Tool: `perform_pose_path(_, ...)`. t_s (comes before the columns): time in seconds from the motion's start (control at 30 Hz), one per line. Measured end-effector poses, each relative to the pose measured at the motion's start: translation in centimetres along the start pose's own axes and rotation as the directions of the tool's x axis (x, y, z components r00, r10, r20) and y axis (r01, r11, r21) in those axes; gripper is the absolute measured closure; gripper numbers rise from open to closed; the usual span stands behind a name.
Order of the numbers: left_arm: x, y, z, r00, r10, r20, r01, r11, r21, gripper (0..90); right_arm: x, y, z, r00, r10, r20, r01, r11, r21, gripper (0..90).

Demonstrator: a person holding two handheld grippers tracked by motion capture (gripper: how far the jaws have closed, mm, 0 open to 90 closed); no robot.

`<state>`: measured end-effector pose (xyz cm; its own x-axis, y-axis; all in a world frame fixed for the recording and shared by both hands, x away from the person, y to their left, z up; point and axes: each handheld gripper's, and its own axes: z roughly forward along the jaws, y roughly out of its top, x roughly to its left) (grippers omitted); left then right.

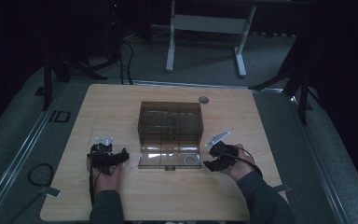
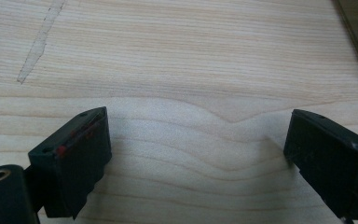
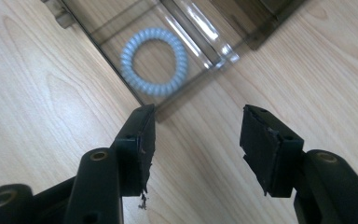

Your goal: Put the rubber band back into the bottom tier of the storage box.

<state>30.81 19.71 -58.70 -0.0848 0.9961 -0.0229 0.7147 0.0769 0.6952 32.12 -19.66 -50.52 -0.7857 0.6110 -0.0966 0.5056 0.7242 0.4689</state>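
While both claws stood wide open and empty, the pale coiled hair tie point(image 3: 154, 62) lay flat, with no long axis, on the smoky box's point(image 1: 170, 122) dropped front flap just ahead of the right gripper point(image 3: 196, 140), well apart from the left gripper point(image 2: 196, 144).

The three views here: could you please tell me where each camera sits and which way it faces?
High view: above the person's side, looking forward and down on the table; forearms, left gripper, right gripper.
Left gripper view: rides the left gripper, facing bare tabletop; jaws wide apart.
Right gripper view: rides the right gripper, facing the coiled ring in the box's open tray.
Shared: high and right gripper views both show the ring and smoky box.
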Motion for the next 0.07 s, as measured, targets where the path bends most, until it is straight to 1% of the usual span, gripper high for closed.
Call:
perform_pose_path(0.03, 0.0, 0.0, 0.0, 1.0, 0.001, 0.0, -0.001, 1.0, 0.0, 7.3, -0.03, -0.6, 0.07, 0.9997, 0.018, 0.015, -0.018, 1.0, -0.017, 44.0)
perform_pose_path(0.07, 0.0, 0.0, 0.0, 1.0, 0.0, 0.0, 0.0, 1.0, 0.0, 7.3, -0.03, -0.6, 0.07, 0.9997, 0.018, 0.015, -0.018, 1.0, -0.017, 44.0)
